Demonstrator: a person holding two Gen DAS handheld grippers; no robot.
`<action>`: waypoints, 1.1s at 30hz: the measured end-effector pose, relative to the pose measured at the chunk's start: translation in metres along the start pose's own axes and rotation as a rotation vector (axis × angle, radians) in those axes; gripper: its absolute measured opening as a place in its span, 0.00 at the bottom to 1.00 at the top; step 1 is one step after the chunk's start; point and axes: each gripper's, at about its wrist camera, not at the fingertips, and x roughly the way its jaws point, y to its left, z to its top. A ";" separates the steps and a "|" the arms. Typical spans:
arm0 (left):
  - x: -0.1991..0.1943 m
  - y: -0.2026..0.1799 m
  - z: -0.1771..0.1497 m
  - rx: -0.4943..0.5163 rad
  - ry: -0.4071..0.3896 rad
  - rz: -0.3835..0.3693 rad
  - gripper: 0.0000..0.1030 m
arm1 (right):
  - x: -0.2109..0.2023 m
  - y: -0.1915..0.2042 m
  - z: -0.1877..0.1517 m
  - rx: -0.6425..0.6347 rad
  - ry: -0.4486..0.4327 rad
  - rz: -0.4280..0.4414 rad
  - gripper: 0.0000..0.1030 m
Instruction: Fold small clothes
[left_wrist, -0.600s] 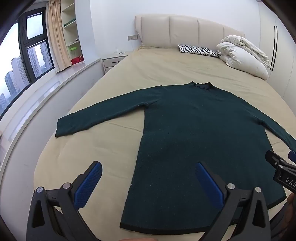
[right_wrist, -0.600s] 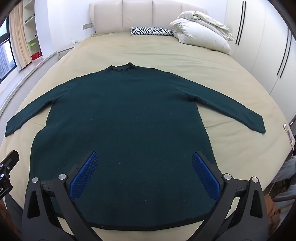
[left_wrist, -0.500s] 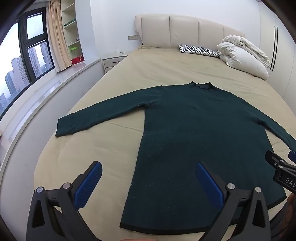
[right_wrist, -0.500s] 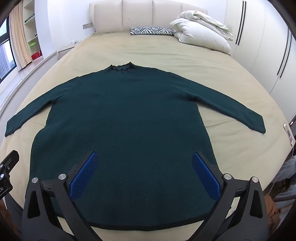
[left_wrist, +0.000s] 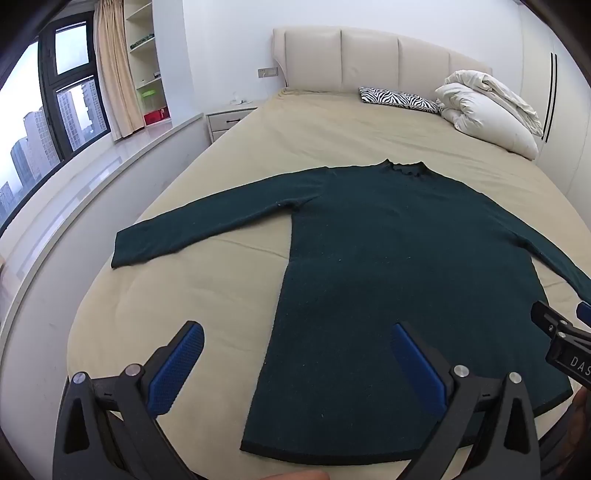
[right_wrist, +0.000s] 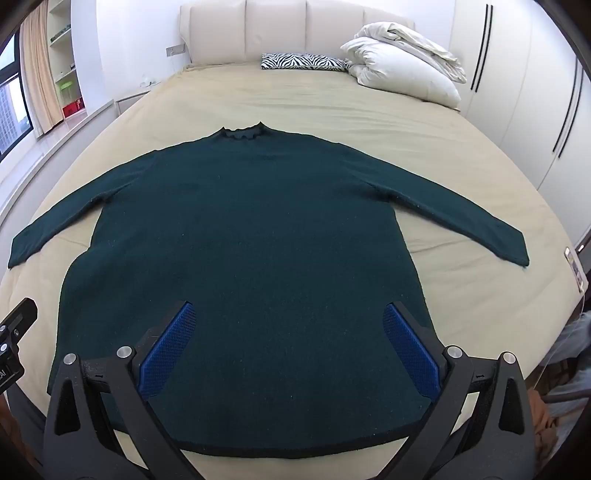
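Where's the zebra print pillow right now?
In the right wrist view, the zebra print pillow lies at the far end of the bed, against the headboard, just left of the white duvet.

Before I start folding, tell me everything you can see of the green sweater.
The sweater is dark teal-green, a fuzzy-looking knit with a small ruffled collar and a darker hem band. It lies flat and unfolded on the beige bed sheet, collar toward the headboard, both long sleeves spread outward. Nothing grips it.
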 end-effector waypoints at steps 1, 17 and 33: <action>0.000 -0.001 -0.001 -0.002 0.001 0.000 1.00 | 0.000 0.000 -0.001 -0.001 0.000 0.001 1.00; -0.001 0.000 -0.001 -0.002 0.004 0.000 1.00 | 0.002 -0.001 -0.002 0.000 0.003 0.001 1.00; -0.001 0.000 -0.001 -0.002 0.004 0.001 1.00 | 0.004 0.002 -0.002 -0.002 0.005 -0.001 1.00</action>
